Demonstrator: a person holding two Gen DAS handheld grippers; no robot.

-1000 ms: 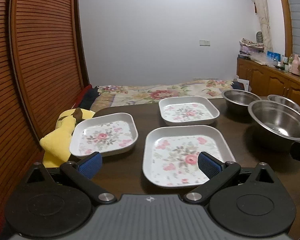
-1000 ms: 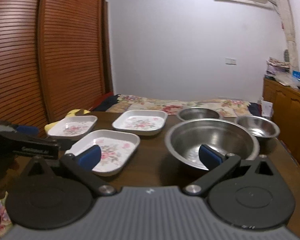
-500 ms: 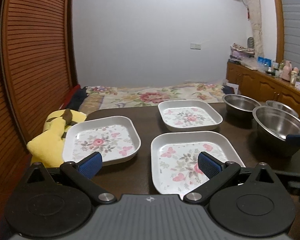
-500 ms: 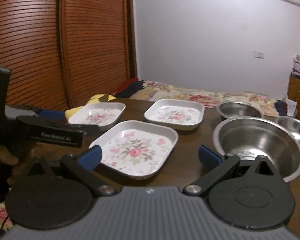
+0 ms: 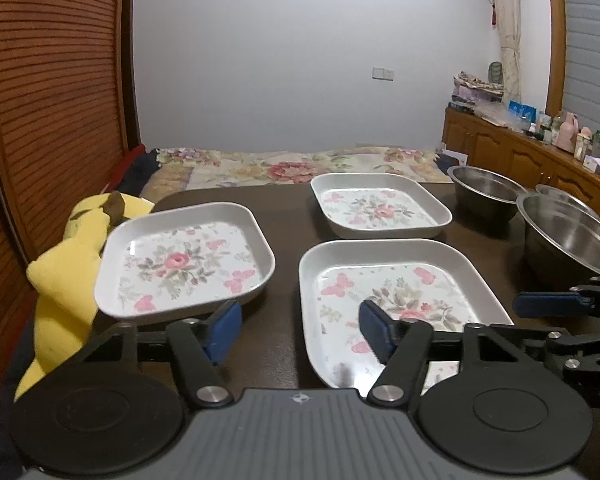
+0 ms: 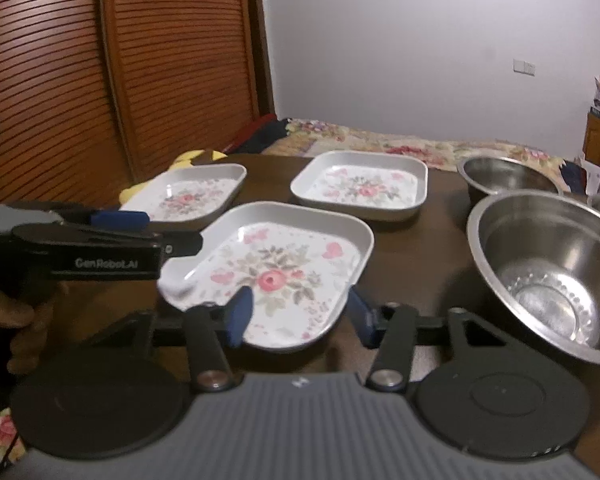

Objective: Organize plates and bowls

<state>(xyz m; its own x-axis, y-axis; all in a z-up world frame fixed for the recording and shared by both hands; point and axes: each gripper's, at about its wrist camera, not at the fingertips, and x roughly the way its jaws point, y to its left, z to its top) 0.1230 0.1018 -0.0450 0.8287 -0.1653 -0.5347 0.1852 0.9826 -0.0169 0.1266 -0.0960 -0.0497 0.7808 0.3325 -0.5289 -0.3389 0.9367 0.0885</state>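
Three square white floral plates lie on the dark table: a near plate (image 5: 396, 296) (image 6: 276, 268), a left plate (image 5: 184, 260) (image 6: 188, 196) and a far plate (image 5: 380, 204) (image 6: 360, 186). A large steel bowl (image 6: 548, 272) (image 5: 572, 240) stands right of the near plate, with a smaller steel bowl (image 6: 508, 176) (image 5: 484, 192) behind it. My left gripper (image 5: 300, 328) is open, between the left and near plates at their front edges. My right gripper (image 6: 298, 316) is open, its fingers either side of the near plate's front edge.
A third steel bowl (image 5: 564, 196) peeks out behind the large one. A yellow plush toy (image 5: 72, 256) lies off the table's left edge. A bed with a floral cover (image 5: 300, 168) is beyond the table, slatted wooden doors (image 6: 80, 80) at left, a cluttered sideboard (image 5: 540, 152) at right.
Both grippers' jaws have narrowed but remain open. The right gripper has swung left from the large bowl to the near plate. The left gripper has shifted slightly left.
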